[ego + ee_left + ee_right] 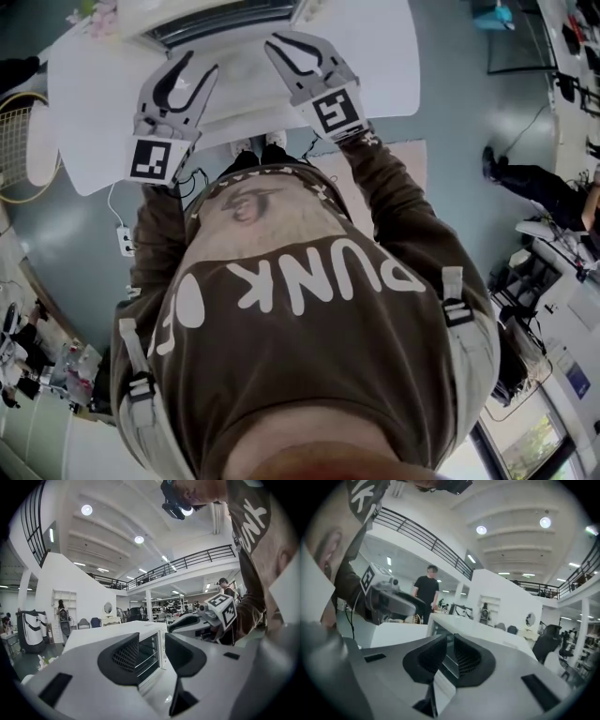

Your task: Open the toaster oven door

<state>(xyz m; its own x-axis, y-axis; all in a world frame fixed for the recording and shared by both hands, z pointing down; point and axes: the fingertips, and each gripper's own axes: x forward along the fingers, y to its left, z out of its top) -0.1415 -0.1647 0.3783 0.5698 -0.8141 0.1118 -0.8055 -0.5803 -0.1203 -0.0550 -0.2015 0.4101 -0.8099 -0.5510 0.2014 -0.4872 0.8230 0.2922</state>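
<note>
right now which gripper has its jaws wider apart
The left gripper: its jaws stand wide apart, framing the toaster oven, while the right gripper has jaws with only a narrow gap.

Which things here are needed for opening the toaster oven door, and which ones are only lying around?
Needed: toaster oven, left gripper, right gripper.

Only lying around: flowers at the table corner, a racket-like hoop beside it, power strip on the floor.
</note>
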